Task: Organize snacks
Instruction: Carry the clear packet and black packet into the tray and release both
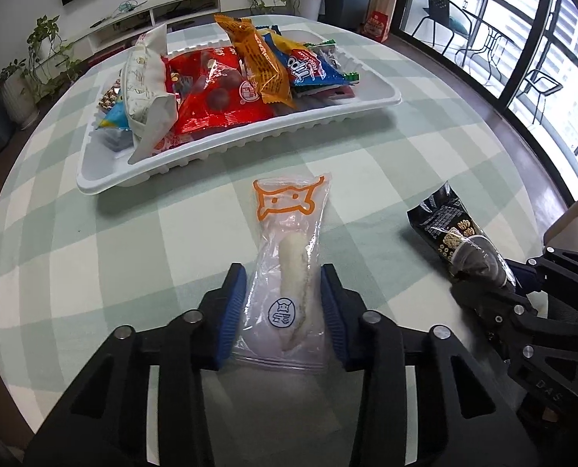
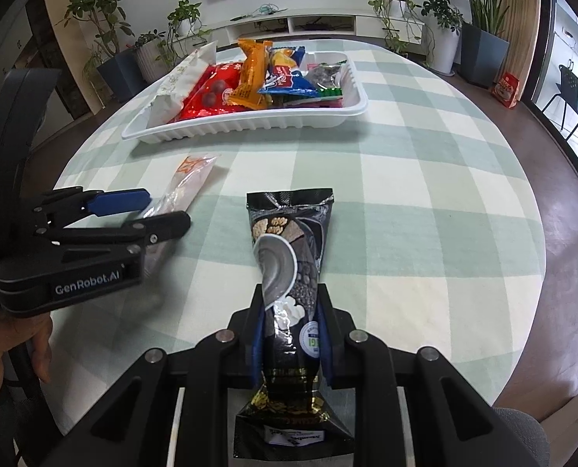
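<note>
Right gripper (image 2: 289, 334) clamps black packet (image 2: 289, 257) (tablecloth (image 2: 405, 233) below).

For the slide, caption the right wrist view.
Right hand-held gripper clamps black snack packet; filled white tray waits beyond.

Both wrist cams close, facing tray (image 1: 195, 163)

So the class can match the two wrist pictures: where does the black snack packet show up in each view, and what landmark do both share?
Left wrist view: the black snack packet lies at the right edge, its near end in the right gripper.
Right wrist view: the same packet runs up the centre, pinched between the blue pads.
Shared landmark: the white tray of snacks, beyond it on the checked tablecloth.
</note>
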Motion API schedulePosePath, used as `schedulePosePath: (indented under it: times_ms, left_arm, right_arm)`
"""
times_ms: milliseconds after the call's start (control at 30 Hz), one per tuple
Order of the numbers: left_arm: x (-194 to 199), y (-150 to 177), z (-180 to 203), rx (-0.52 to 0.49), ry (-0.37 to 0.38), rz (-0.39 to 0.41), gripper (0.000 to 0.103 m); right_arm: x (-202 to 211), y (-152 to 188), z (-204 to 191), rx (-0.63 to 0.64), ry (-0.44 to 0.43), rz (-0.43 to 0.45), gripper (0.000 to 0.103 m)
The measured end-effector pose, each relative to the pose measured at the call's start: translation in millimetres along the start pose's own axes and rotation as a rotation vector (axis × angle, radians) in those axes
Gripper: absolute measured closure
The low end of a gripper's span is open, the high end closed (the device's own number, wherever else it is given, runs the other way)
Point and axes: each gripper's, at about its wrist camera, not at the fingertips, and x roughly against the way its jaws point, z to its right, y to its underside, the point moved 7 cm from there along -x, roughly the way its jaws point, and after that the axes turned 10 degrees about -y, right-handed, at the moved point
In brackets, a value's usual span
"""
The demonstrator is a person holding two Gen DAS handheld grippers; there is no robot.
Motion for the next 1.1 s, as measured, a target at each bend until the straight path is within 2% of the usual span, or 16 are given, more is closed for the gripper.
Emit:
schedulePosePath:
  times_ms: [233, 333, 467, 567, 767, 933, 1100]
  left_arm:
    - [2.9, -0.1, 9.9, -0.108, -0.018, 0.000, 0.079]
    - [3.7, -0.5, 8.9, -0.116, -0.001, -0.002, 0.081]
    - [13.2, 5.7, -0.7, -0.044, 0.060, 0.022, 0.082]
    - [25.4, 10.3, -10.3, 0.044, 0.137, 0.045, 0.082]
    - [53.9, 10.7, -45.9, 0.195, 0.227, 0.104, 0.082]
    - [76.7, -9.6, -80.1, 0.280, 0.280, 0.164, 0.082]
    - [92.1, -45.1, -109.1, 0.317, 0.291, 0.217, 0.082]
  right_arm:
    - [1.5, 3.2, -4.7, 0.009, -0.008, -0.003, 0.078]
    - [2.0, 3.7, -5.6, 0.005, -0.009, -0.002, 0.078]
    - [4.9, 4.3, -6.2, -0.006, -0.017, 0.006, 0.079]
    - [7.0, 3.0, -5.5, -0.023, -0.041, 0.014, 0.078]
    - [12.2, -1.0, 3.5, -0.092, -0.102, 0.021, 0.078]
    - [26.9, -20.6, 20.3, -0.151, -0.131, 0.057, 0.078]
    - [47.8, -60.2, 33.1, -0.171, -0.144, 0.117, 0.078]
